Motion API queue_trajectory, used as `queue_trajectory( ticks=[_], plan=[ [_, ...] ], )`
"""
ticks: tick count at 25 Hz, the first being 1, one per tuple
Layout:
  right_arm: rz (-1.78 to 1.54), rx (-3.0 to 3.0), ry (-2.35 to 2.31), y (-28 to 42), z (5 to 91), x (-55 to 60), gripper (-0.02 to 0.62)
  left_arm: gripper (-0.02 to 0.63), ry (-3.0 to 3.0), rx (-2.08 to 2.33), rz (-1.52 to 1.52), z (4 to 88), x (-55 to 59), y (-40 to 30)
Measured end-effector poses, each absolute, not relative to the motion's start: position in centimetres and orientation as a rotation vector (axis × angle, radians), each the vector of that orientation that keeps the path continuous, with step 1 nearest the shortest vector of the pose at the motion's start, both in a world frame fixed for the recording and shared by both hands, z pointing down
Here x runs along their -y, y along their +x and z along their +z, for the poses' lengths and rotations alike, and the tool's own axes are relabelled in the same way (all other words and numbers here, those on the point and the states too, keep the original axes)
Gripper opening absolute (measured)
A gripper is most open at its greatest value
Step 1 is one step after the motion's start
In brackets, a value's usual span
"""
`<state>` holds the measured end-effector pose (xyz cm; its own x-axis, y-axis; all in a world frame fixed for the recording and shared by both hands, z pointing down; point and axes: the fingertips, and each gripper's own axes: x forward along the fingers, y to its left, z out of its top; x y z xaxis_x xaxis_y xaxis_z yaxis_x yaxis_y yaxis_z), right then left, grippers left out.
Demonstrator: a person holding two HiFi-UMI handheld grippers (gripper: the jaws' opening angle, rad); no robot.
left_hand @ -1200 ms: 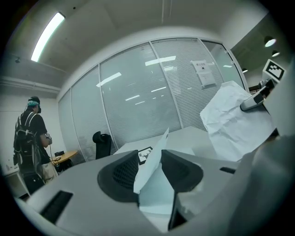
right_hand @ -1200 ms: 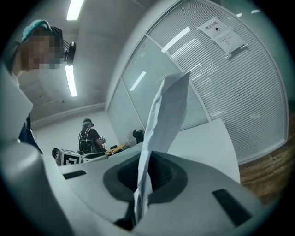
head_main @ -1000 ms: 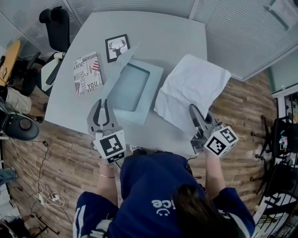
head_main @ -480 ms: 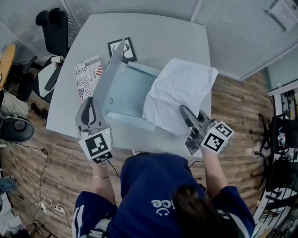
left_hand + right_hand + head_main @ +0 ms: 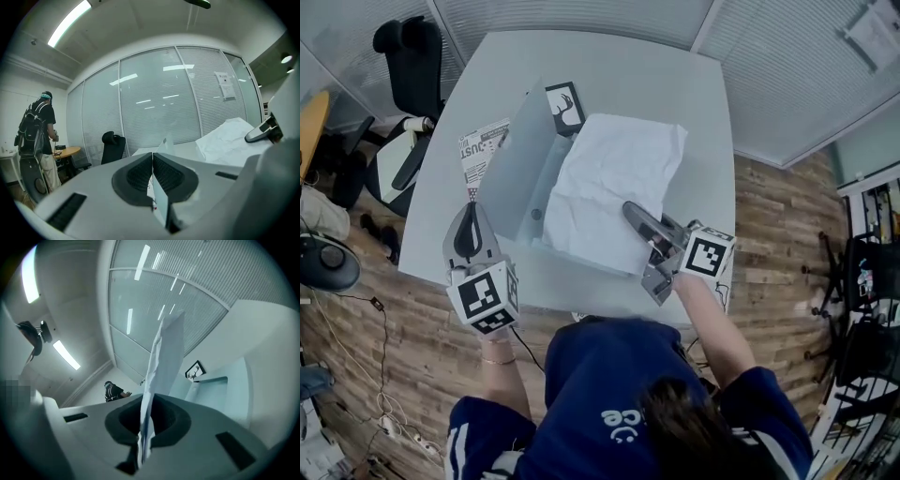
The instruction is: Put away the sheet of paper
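Note:
The white crumpled sheet of paper (image 5: pixel 614 173) hangs over the open pale blue folder (image 5: pixel 514 155). My right gripper (image 5: pixel 628 208) is shut on the sheet's near edge. In the right gripper view the paper (image 5: pixel 164 357) stands edge-on between the shut jaws of that gripper (image 5: pixel 145 413). My left gripper (image 5: pixel 471 214), at the table's near left, has just closed its jaws. They pinch the edge of the folder's cover (image 5: pixel 160 201) and hold it lifted. In the left gripper view my left gripper (image 5: pixel 153 161) points towards the paper (image 5: pixel 229 138).
A framed deer picture (image 5: pixel 565 103) and a printed booklet (image 5: pixel 480 150) lie on the grey table (image 5: pixel 675 84) behind the folder. A black office chair (image 5: pixel 408 56) stands off the far left corner. A person (image 5: pixel 40 136) stands by a glass wall.
The right gripper carried the paper leftwards from beside the folder to over it. The left gripper closed on the folder's cover and drew it up and to the left.

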<state>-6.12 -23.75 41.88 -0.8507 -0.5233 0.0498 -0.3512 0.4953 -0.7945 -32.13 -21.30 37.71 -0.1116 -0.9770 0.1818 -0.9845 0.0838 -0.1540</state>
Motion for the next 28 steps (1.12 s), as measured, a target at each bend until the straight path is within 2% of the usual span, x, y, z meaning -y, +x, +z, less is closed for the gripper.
queue_trajectory(
  ticks=[6,15,28],
  plan=[
    [-1.560,-2.416,-0.675,-10.7,45.8,24.8,0.008,0.008,2.069,2.275,0.383,37.7,21.8,-33.4],
    [-1.904,-2.290,-0.952,-13.0,53.6,25.9,0.008,0.008,2.075,2.230,0.328,37.9,22.0,-34.3],
    [-2.233,-1.989,-1.091,-14.1,57.6,26.6,0.008,0.008,2.100,2.208,0.330,37.9,22.1,-34.5]
  ],
)
